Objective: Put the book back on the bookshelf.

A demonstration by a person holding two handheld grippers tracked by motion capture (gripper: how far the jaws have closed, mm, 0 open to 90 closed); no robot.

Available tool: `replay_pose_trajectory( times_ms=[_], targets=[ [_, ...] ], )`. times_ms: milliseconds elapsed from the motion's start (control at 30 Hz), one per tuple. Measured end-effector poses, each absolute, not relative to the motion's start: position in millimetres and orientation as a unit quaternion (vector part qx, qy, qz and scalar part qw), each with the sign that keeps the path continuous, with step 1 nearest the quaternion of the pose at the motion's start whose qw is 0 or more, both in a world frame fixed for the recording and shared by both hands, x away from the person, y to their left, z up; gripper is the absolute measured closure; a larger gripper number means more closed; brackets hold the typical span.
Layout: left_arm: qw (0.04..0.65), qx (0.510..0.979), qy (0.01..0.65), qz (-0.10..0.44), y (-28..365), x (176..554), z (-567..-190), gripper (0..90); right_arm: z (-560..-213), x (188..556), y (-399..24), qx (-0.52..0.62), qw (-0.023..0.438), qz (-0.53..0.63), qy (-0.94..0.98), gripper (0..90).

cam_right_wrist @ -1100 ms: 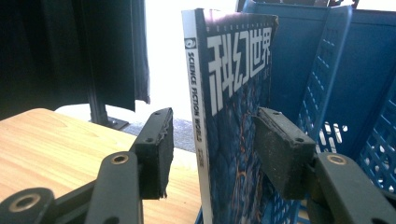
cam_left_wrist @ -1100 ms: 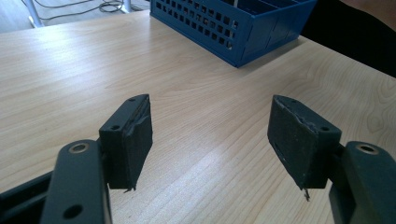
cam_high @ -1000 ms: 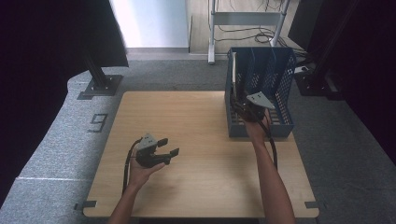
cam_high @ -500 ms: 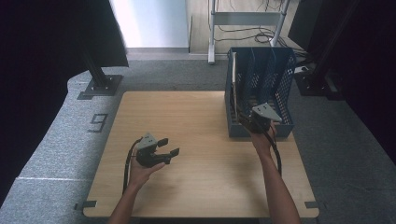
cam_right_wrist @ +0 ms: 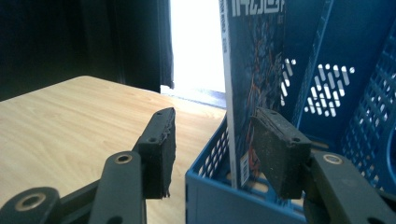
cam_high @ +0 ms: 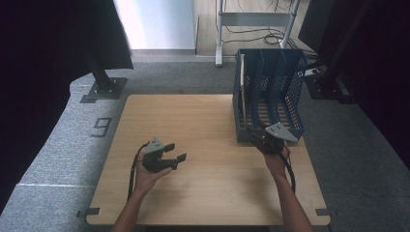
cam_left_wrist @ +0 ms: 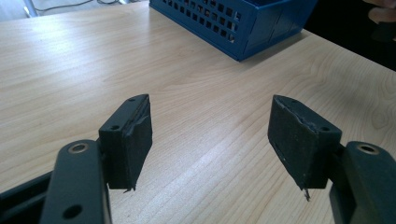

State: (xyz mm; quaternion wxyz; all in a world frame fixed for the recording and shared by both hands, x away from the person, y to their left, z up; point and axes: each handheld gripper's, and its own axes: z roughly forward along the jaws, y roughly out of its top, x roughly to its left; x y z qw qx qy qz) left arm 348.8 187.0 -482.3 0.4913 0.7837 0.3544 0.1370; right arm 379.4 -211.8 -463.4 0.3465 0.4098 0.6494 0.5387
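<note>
One magazine (cam_right_wrist: 252, 84) stands upright in the blue rack (cam_right_wrist: 243, 200), between the right tool's (cam_right_wrist: 212, 149) half-open, unclamped jaws.

It looks like a lab or recording studio set up for tabletop work. A bare wooden table (cam_high: 203, 125) stands on grey carpet (cam_high: 58, 145) marked with a "9" (cam_high: 102, 127), black curtains (cam_high: 43, 43) hang around it, and a metal stand (cam_high: 251, 19) with loose cables sits behind.

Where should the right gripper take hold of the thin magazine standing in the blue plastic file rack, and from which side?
Probably at the near upright edge of the thin magazine, approached from the open front of the blue plastic file rack. It stands on edge, so the right gripper, whose open jaws already straddle it, can pinch both covers.
</note>
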Motion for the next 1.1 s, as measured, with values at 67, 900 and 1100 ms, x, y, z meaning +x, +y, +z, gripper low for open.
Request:
replay_pose_trajectory(
  times_ms=[67,900,1100],
  targets=[
    [0.489,0.786,0.352,0.138,185.4,348.4,-482.5,30.9,-466.2,374.7,-212.3,0.406,0.343,0.539,0.653,48.9],
    [0.479,0.793,0.351,0.134,179.8,348.2,-486.1,30.8,-520.2,338.6,-209.3,0.412,0.281,0.521,0.693,48.4],
    [0.475,0.796,0.350,0.132,177.9,348.7,-487.4,30.7,-520.9,338.1,-208.5,0.409,0.283,0.520,0.694,48.1]
  ],
)
